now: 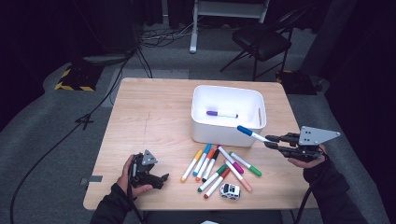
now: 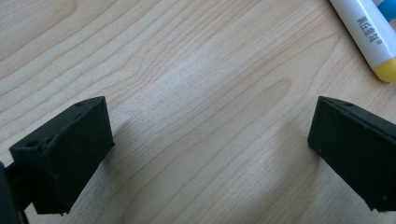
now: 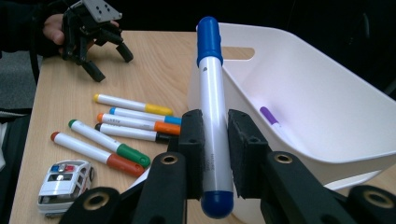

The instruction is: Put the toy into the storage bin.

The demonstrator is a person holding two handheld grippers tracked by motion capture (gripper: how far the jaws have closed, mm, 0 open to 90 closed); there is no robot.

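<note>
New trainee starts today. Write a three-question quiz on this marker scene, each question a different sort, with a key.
1. True or false: the right gripper has its jaws closed on the blue marker.
2. Multiple choice: what lies inside the white bin? A) a purple marker B) a toy police car C) a green marker
3. Fill in: the left gripper hovers with open jaws over bare ____ near the yellow marker.

Key
1. True: the blue marker stands clamped between the jaws, beside the bin's rim.
2. A: the car sits on the table by the loose markers.
3. Wooden table.
</note>
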